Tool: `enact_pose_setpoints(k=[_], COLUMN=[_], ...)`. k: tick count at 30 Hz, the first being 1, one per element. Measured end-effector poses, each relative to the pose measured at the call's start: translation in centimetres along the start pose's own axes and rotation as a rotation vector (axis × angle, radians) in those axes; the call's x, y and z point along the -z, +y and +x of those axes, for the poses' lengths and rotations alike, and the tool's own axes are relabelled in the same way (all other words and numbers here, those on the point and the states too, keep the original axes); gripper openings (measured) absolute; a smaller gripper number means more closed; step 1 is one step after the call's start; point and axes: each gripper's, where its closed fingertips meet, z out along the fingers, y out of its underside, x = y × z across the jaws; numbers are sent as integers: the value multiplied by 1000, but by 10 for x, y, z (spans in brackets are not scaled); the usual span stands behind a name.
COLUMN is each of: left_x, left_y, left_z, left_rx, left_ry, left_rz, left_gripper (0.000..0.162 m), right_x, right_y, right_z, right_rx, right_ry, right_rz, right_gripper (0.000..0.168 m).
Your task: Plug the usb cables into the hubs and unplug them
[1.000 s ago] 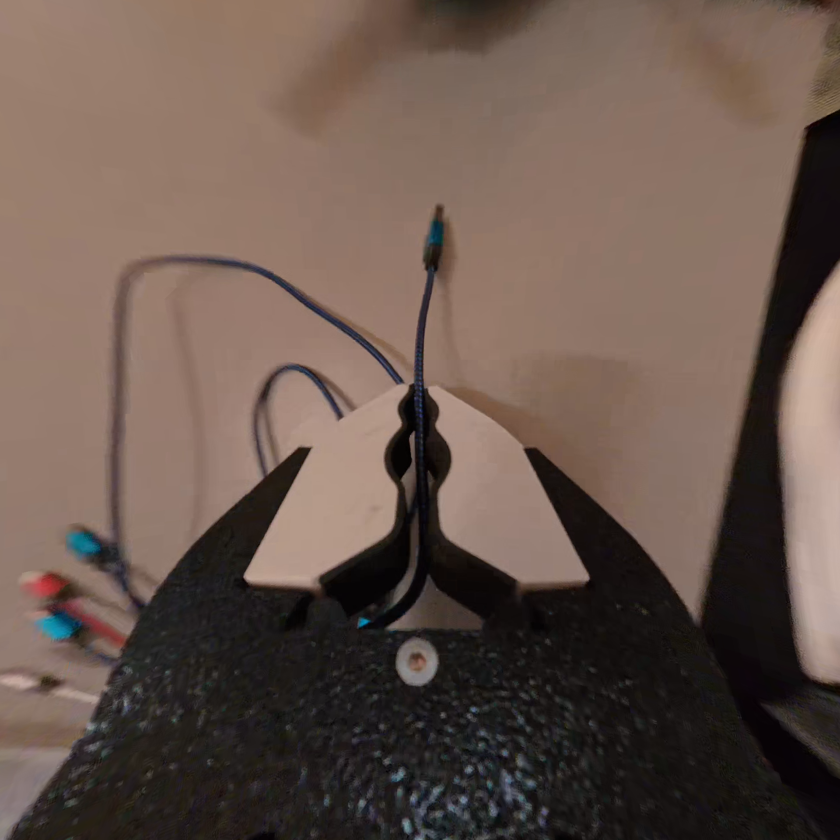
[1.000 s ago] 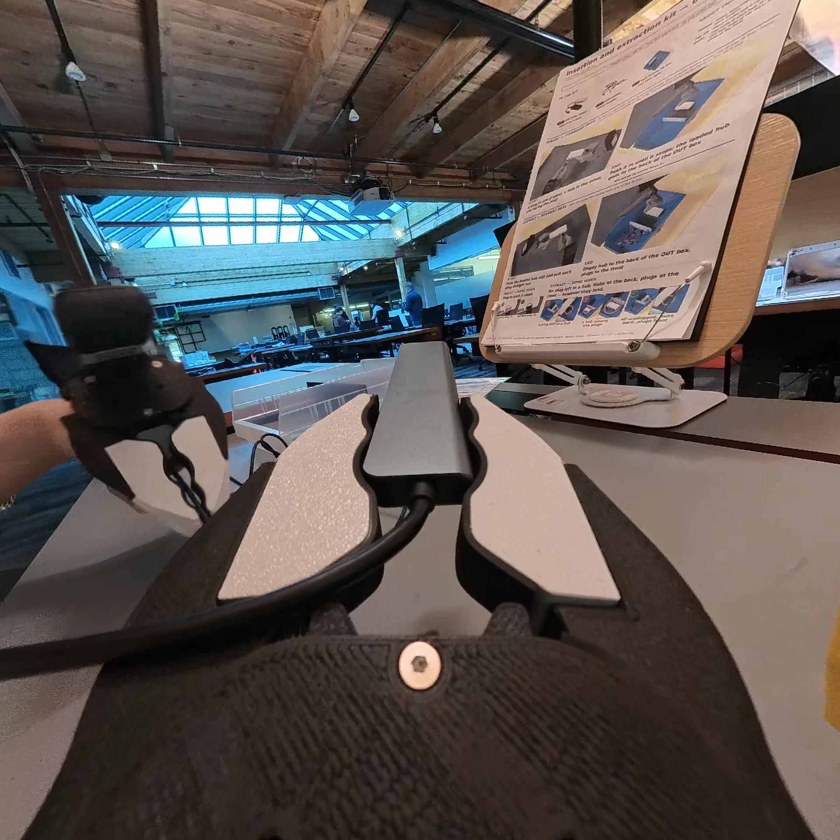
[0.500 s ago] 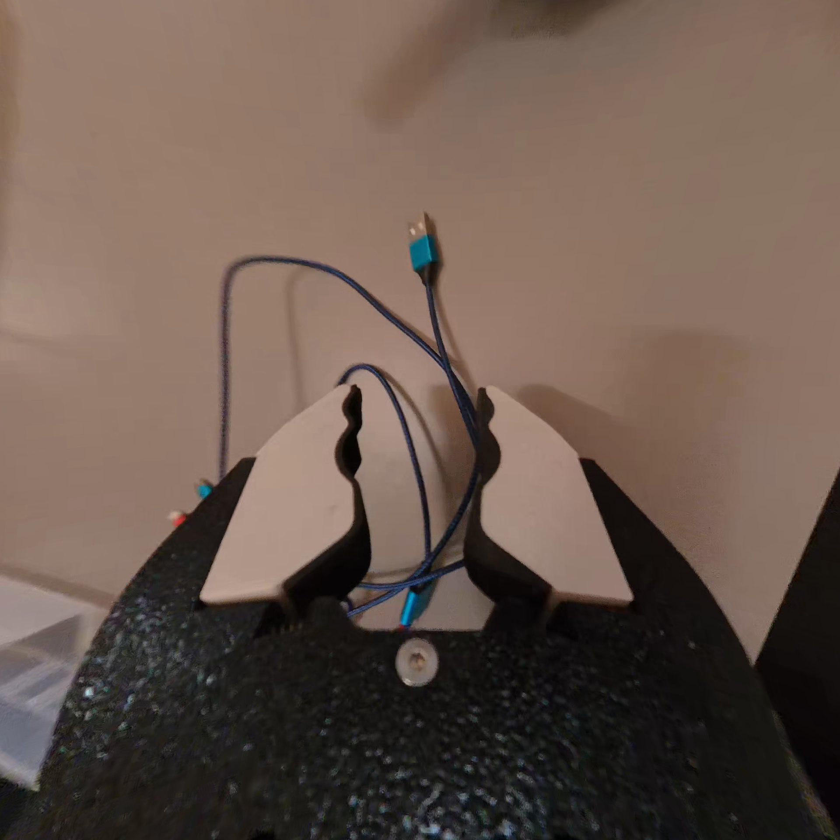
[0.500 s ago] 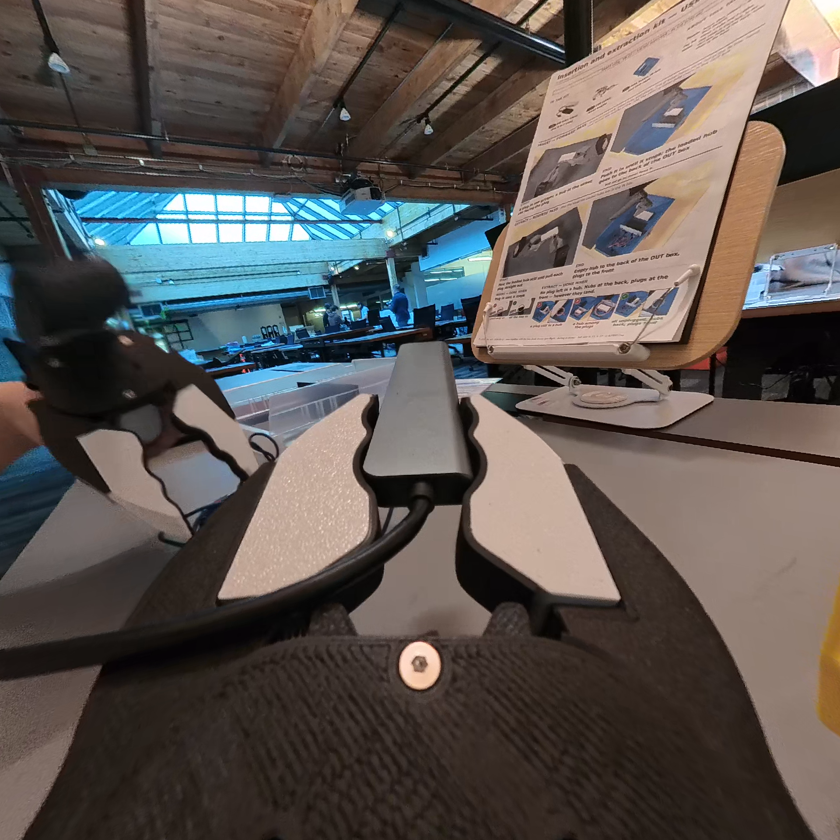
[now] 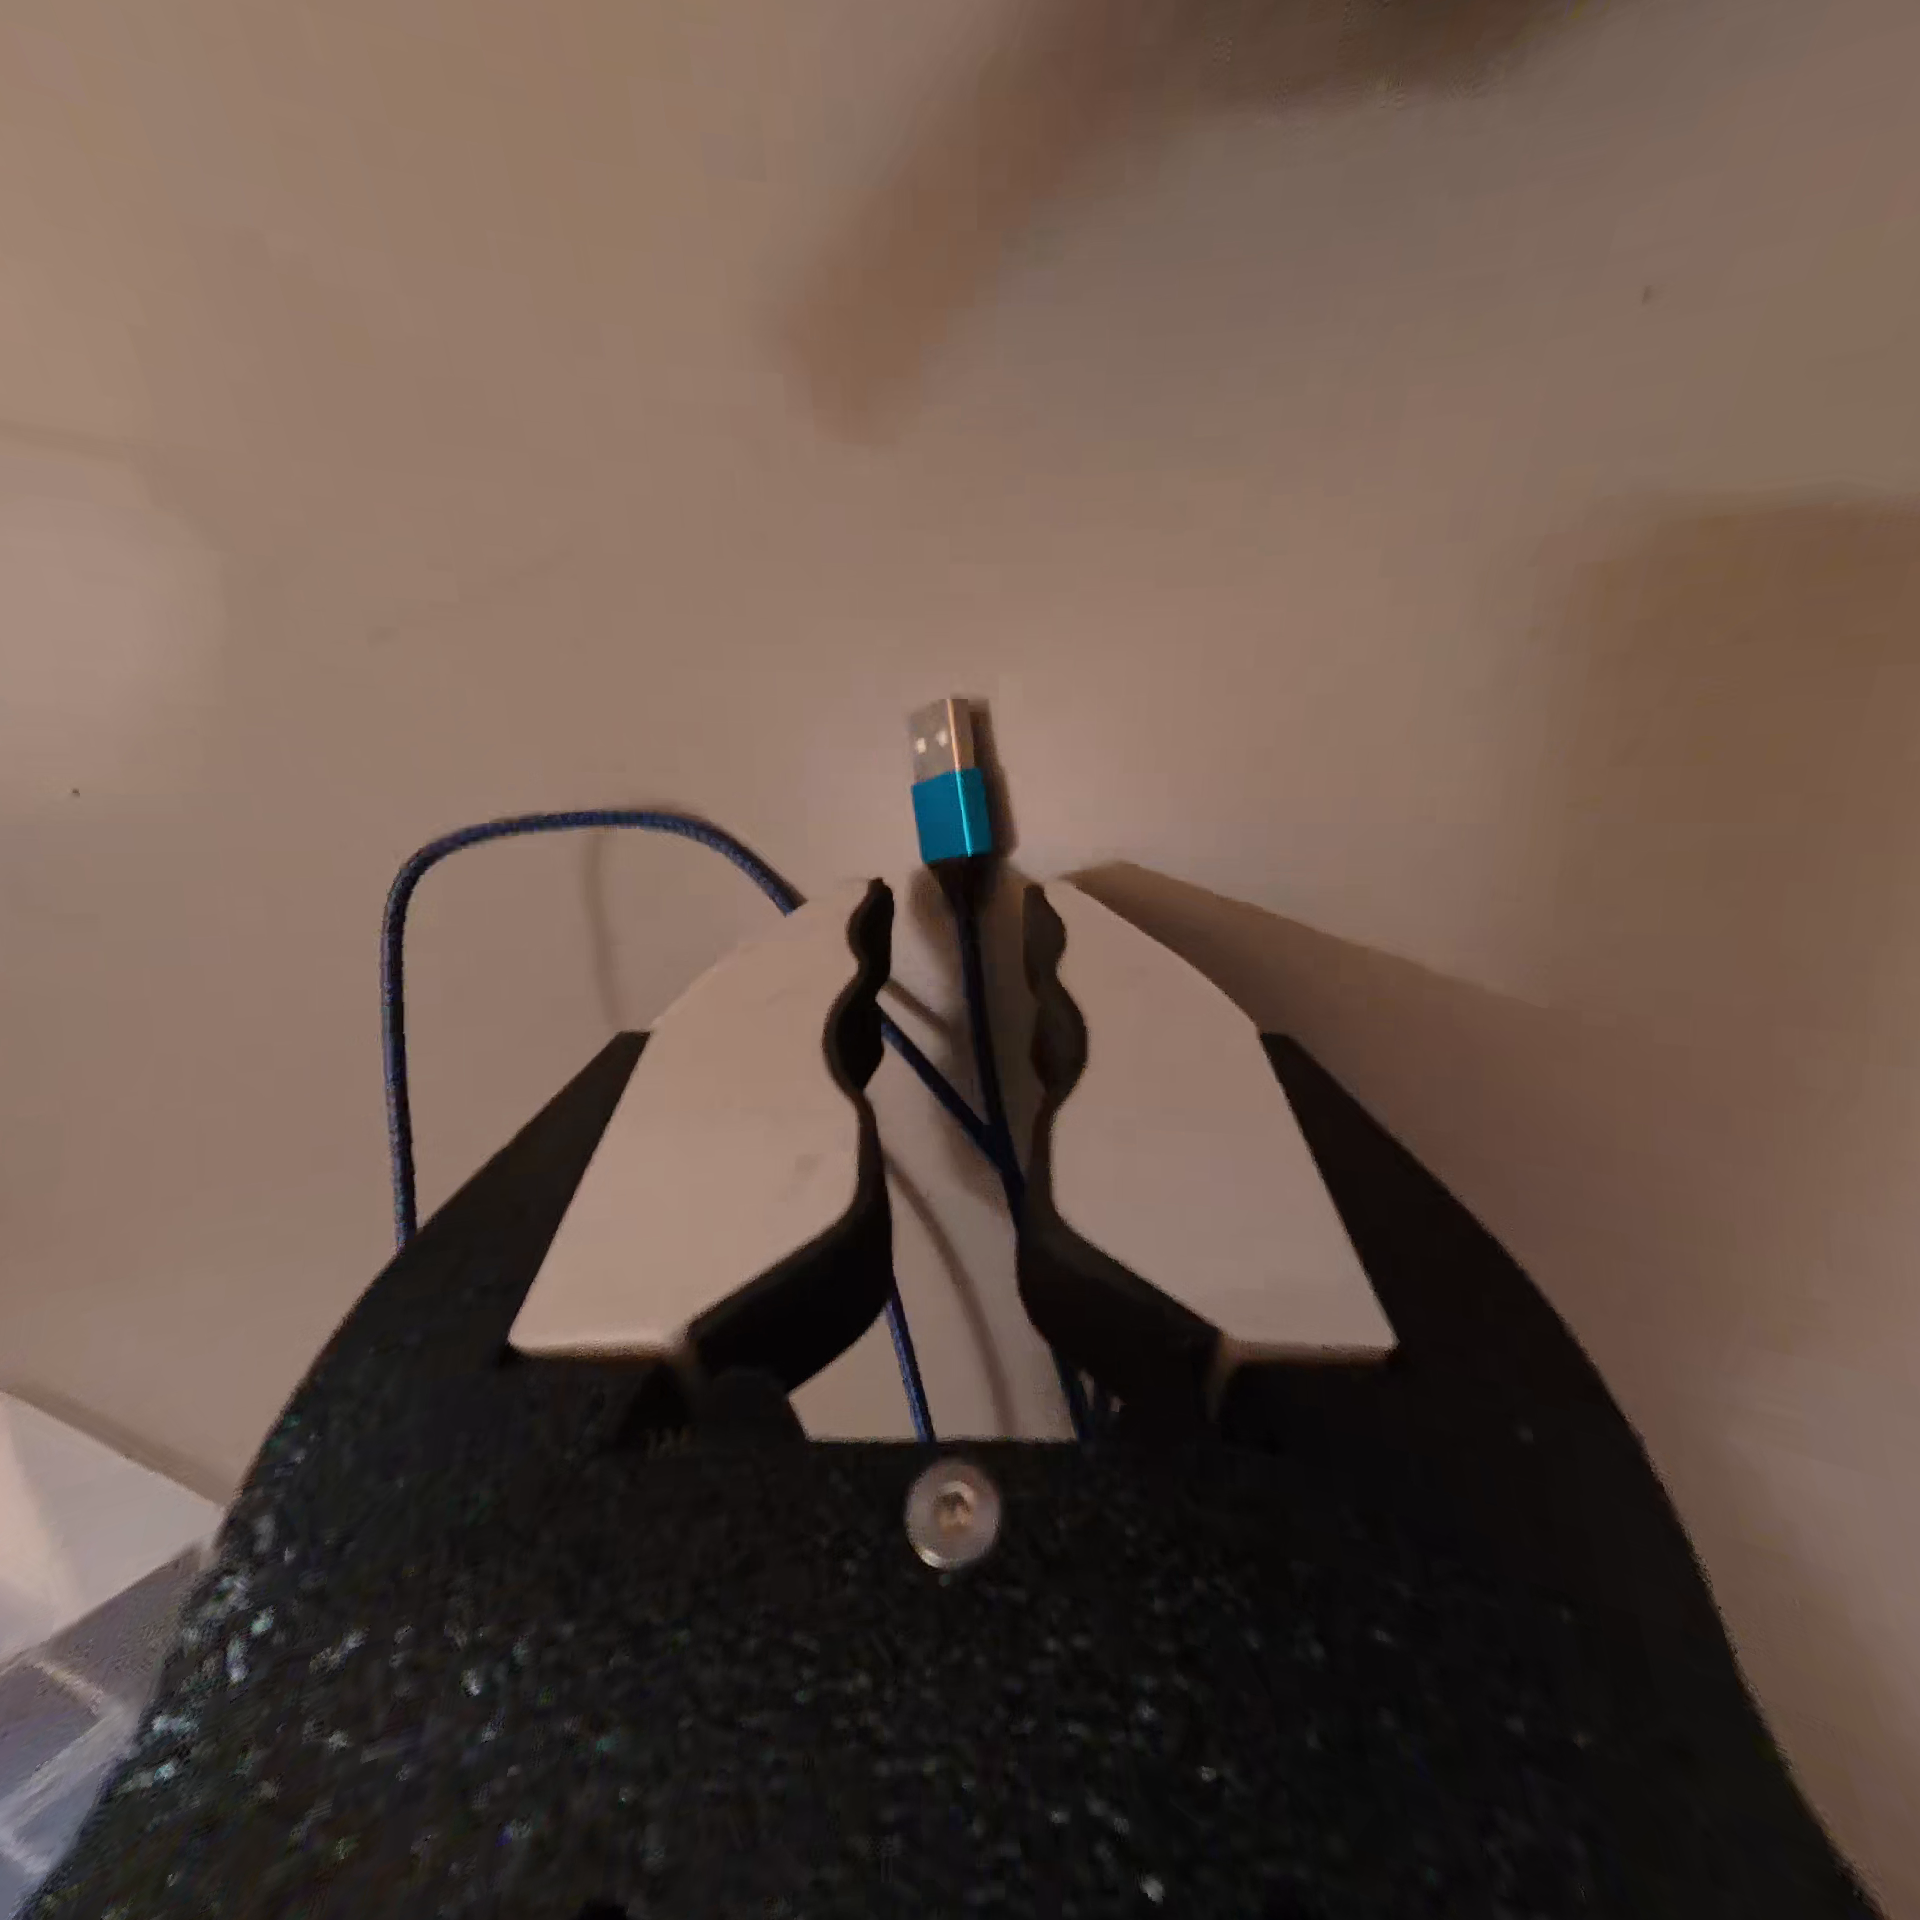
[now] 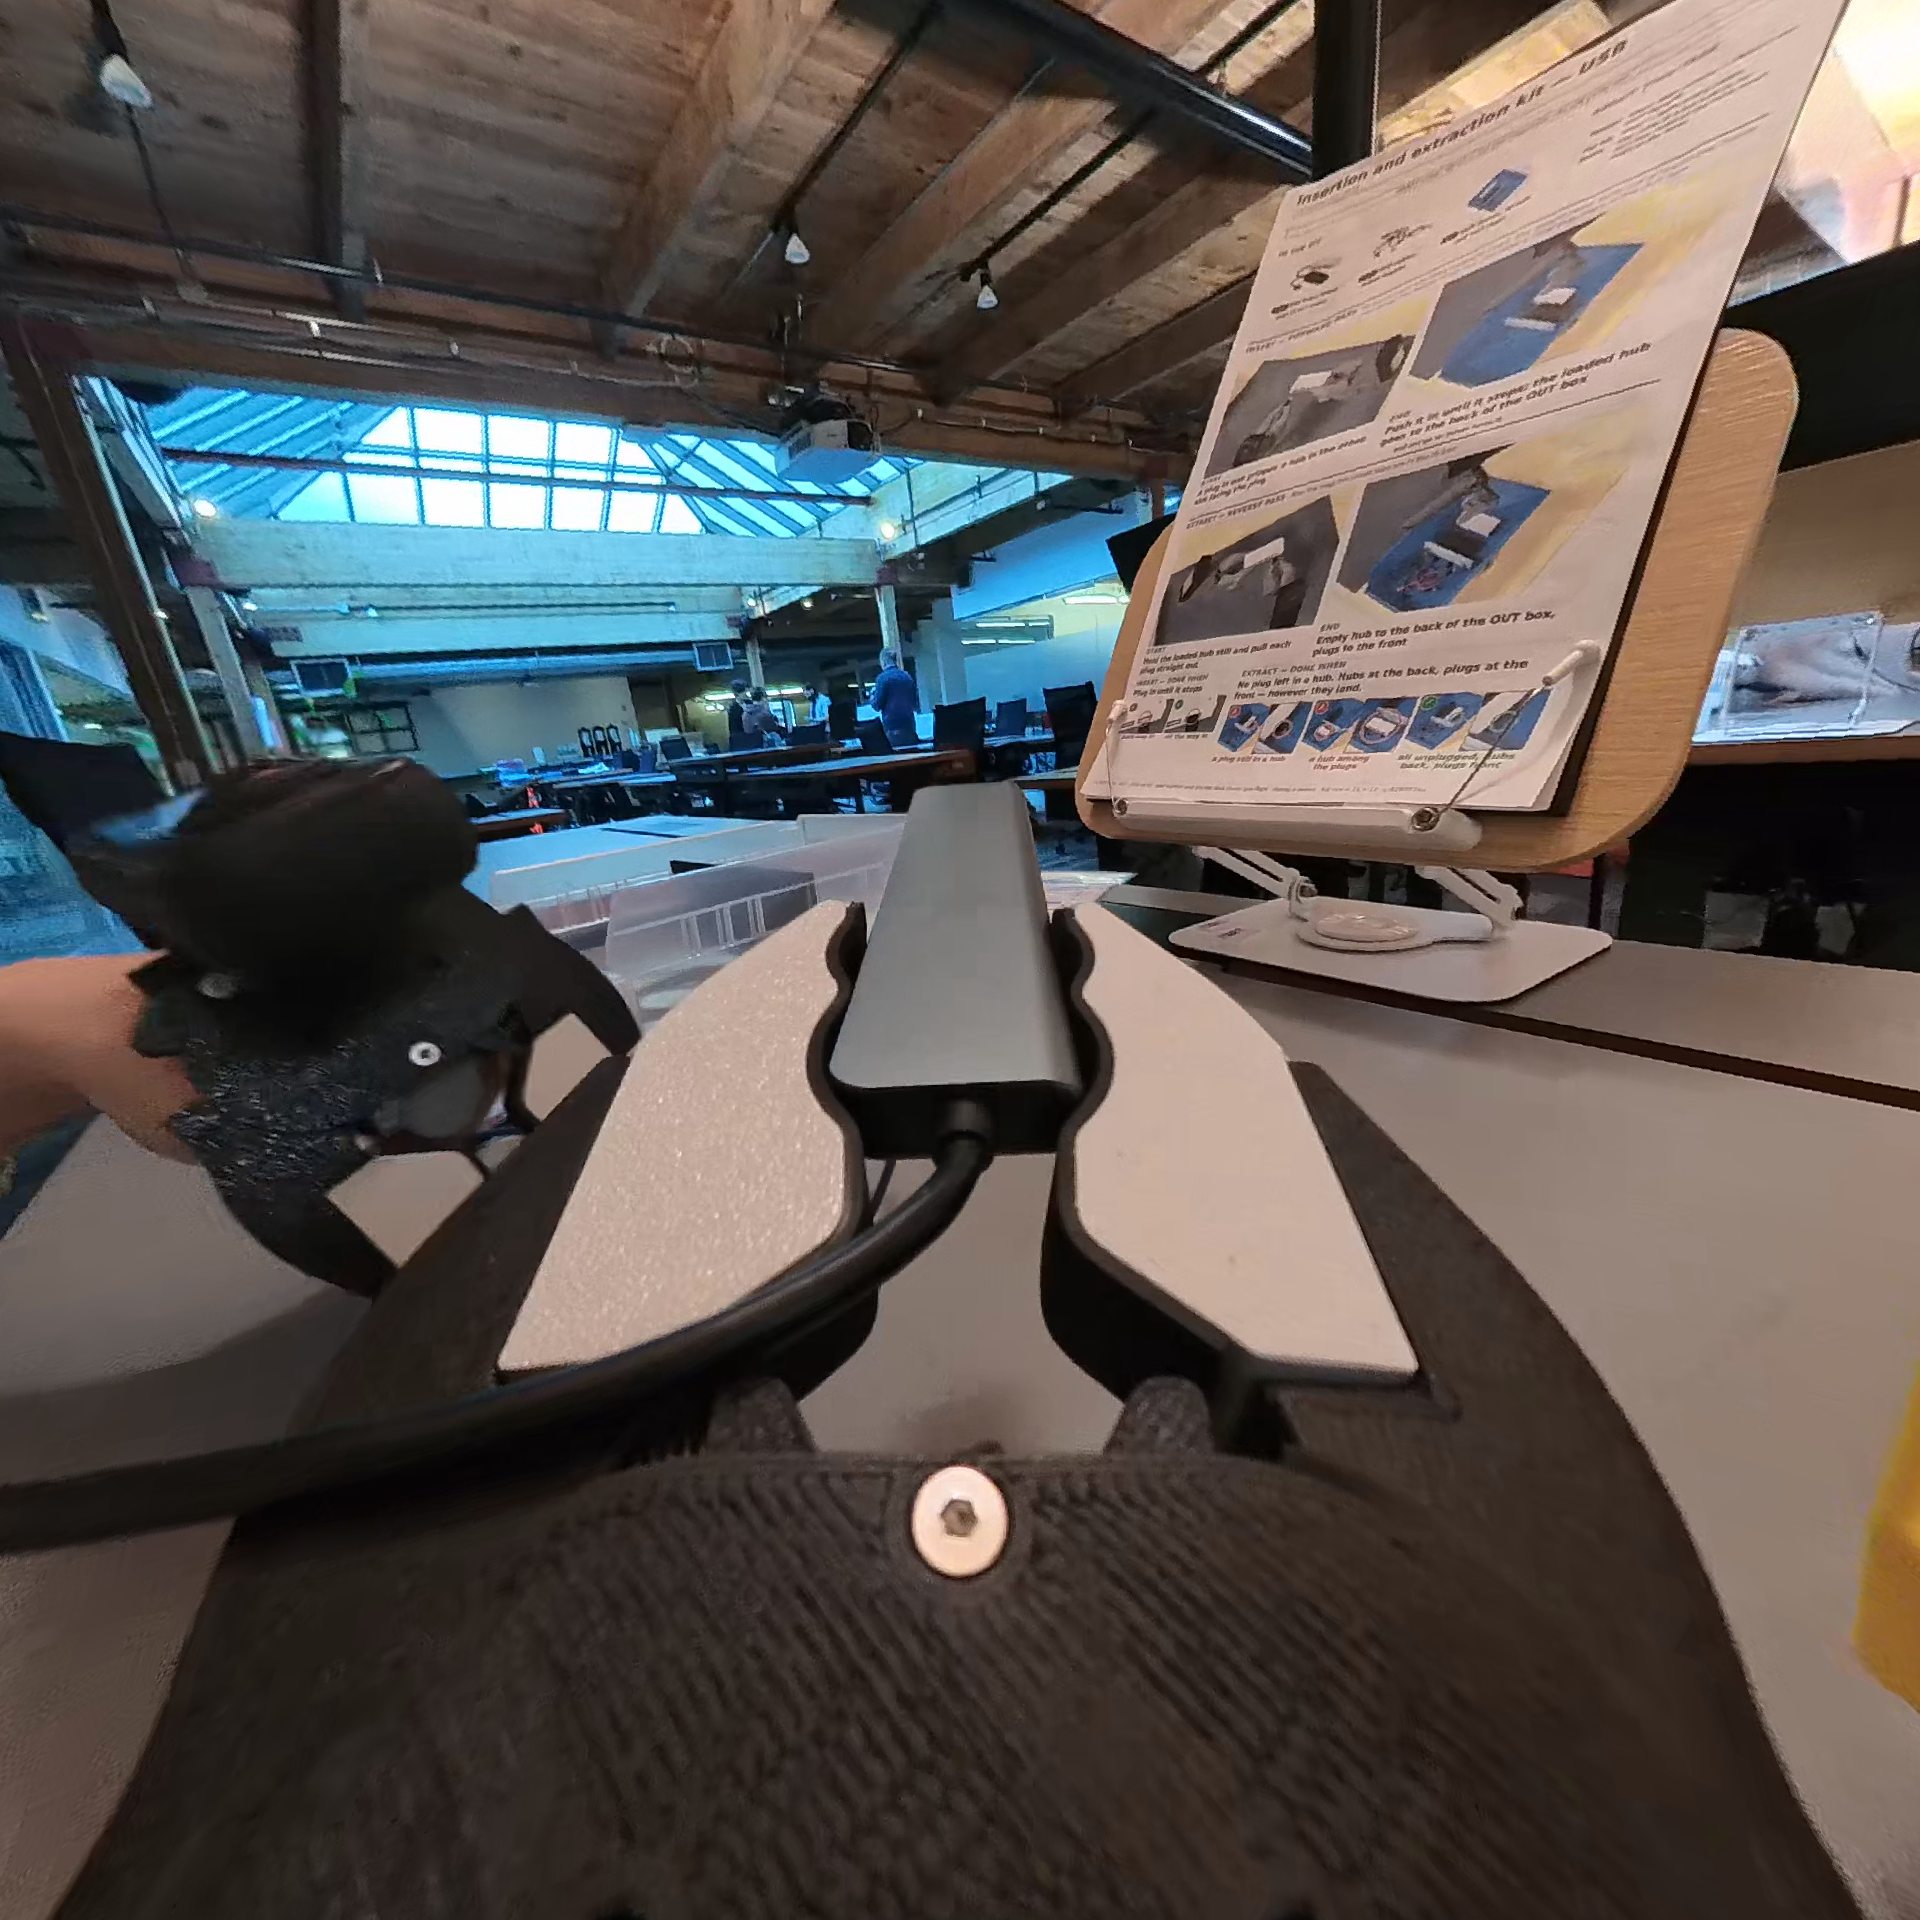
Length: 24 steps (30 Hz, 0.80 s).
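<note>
Grey surface (image 6: 1558, 1195) carries a tilted wooden stand (image 6: 1704, 623) with a printed sheet, far right. Right tool (image 6: 961, 997) is clamped on a dark USB hub (image 6: 956, 935), held off the surface; the hub's black lead runs out left. Left tool (image 5: 956, 904) points down at the surface, fingers apart, gripping nothing. Blue braided cable (image 5: 400, 1039) lies between them, its teal plug (image 5: 948, 800) just past the tips.

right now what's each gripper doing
left gripper: open, astride the blue braided usb cable, not gripping.
right gripper: shut on the dark grey slim hub.
</note>
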Motion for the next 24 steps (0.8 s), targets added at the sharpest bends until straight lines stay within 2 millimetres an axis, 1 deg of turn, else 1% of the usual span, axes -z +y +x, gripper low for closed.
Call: enact_pose_setpoints(k=[2, 4, 6, 8, 10, 11, 13, 14, 15, 16, 17, 20, 21, 24], left_x=[-4, -6, -6, -2, 10, 21, 50, 62, 69, 71, 67, 42, 36, 27], left_y=[-7, -9, -10, -11, -19, -26, -34, -36, -34, -30, -23, -3, 0, -9], left_z=[1, 1, 1, 8, 26, 37, 60, 69, 74, 79, 83, 85, 84, 76], left_rx=[24, 34, 45, 96, 209, 279, 401, 453, 490, 507, 504, 472, 463, 420], left_ry=[25, 39, 53, 145, 355, 500, 849, 999, 1106, 1174, 1195, 1086, 1052, 938], left_rz=[33, 41, 45, 55, 134, 185, 244, 250, 236, 199, 145, 14, 1, 79], left_gripper=[18, 10, 9, 7, 6, 6, 6, 6, 6, 6, 6, 6, 7, 7], right_x=[1, 1, 2, 3, 4, 4, 4, 4, 3, 3, 3, 3, 3, 4], right_y=[-2, -1, -3, -4, -4, -4, -4, -4, -4, -3, -3, -3, -3, -4], right_z=[1, 2, 3, 3, 3, 3, 2, 2, 1, 1, 1, 1, 1, 1], right_rx=[-14, -36, -45, -52, -56, -60, -59, -60, -61, -62, -62, -64, -64, -69], right_ry=[-7, -13, -13, -17, -20, -25, -30, -32, -36, -38, -39, -42, -42, -40], right_rz=[14, 11, 22, 31, 35, 33, 32, 31, 30, 29, 28, 28, 29, 33], right_gripper=[35, 35, 35, 35, 35, 35, 35, 35, 35, 35, 35, 35, 35, 35])
